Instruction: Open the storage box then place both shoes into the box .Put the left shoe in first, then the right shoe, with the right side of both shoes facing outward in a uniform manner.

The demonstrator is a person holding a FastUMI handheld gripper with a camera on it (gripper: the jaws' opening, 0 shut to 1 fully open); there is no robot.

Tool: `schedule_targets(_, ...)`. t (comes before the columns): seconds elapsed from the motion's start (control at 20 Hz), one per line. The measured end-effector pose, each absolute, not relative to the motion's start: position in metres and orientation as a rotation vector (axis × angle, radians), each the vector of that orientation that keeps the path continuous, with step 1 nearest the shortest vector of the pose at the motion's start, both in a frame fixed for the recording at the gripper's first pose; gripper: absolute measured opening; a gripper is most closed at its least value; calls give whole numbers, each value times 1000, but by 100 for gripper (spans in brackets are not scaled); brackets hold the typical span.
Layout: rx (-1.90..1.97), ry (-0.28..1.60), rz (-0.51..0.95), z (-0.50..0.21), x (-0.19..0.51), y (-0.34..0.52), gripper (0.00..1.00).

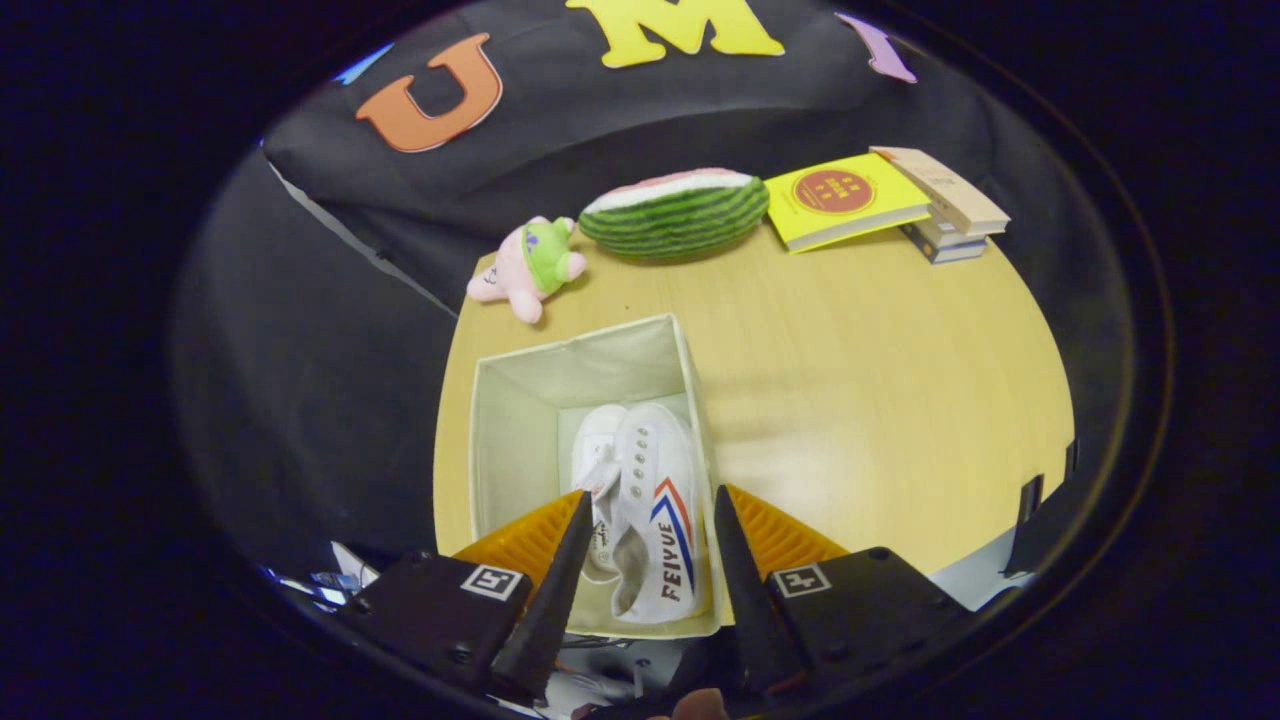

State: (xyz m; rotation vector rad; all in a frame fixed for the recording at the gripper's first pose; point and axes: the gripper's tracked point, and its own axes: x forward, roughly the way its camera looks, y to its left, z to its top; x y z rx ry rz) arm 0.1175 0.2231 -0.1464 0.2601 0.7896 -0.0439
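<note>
Gripper [648, 505] above open storage box [520, 390], jaws spread wide, holding nothing. Two white shoes [640, 500] lie side by side inside box, below jaws. Box stands on wooden surface [880, 400]. Beyond: pink plush toy [525, 268], watermelon plush [675, 213], yellow book [845, 198], stacked books [950, 210].

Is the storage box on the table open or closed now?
Open. The storage box has no lid on top, and a white shoe is visible lying inside it. The gripper is open above it, holding nothing.
</note>
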Motion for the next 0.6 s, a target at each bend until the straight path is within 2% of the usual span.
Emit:
schedule_targets(0.35, 230, 447, -82, -50, 74, 199, 78)
schedule_targets(0.45, 200, 376, -94, -34, 55, 191, 95)
schedule_targets(0.6, 158, 269, -136, -12, 28, 170, 97)
